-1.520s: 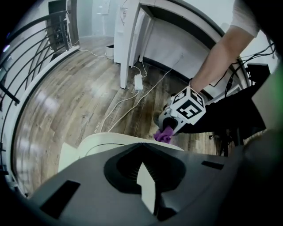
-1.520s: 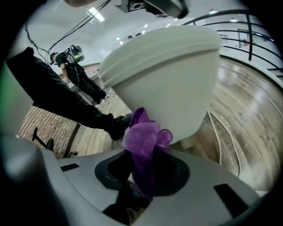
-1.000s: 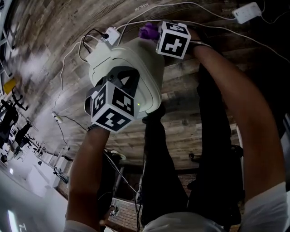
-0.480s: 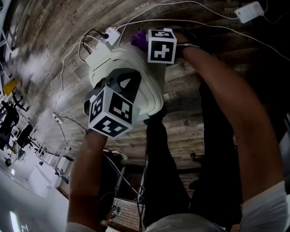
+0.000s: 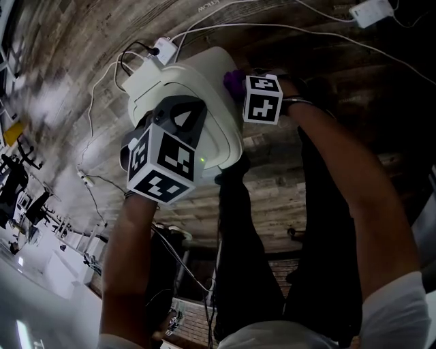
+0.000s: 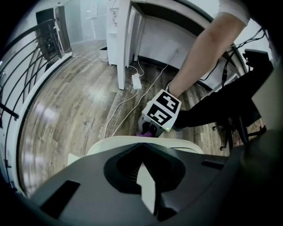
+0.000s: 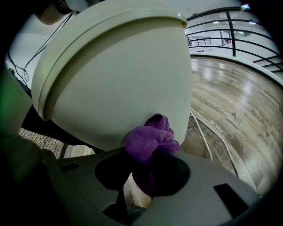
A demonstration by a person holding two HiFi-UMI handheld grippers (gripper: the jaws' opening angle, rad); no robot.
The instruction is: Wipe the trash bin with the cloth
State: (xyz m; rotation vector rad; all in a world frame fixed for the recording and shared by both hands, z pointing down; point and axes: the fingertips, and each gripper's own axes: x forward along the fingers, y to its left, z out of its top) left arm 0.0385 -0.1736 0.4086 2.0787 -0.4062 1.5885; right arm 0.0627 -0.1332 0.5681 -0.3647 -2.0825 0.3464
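The cream trash bin (image 5: 204, 88) stands on the wood floor, and its domed lid (image 6: 146, 142) fills the bottom of the left gripper view. My left gripper (image 5: 180, 123) rests on top of the lid, jaws shut with nothing between them. On the bin's right side my right gripper (image 5: 248, 92) is shut on a bunched purple cloth (image 7: 151, 140). The cloth (image 5: 234, 82) presses against the bin's curved wall (image 7: 119, 75). The right gripper's fingertips are hidden behind the cloth. From the left gripper view, the right gripper's marker cube (image 6: 161, 111) and the cloth (image 6: 143, 132) show just past the lid's far edge.
White cables and a power adapter (image 5: 165, 50) lie on the floor beyond the bin, with another adapter (image 5: 371, 13) at the top right. The person's dark-trousered legs (image 5: 252, 225) stand close beside the bin. A white post (image 6: 124, 44) and a railing (image 6: 17, 79) are further off.
The right gripper has carried the purple cloth from the bin's far top edge down along its right side, toward me. The left gripper has stayed on the lid.
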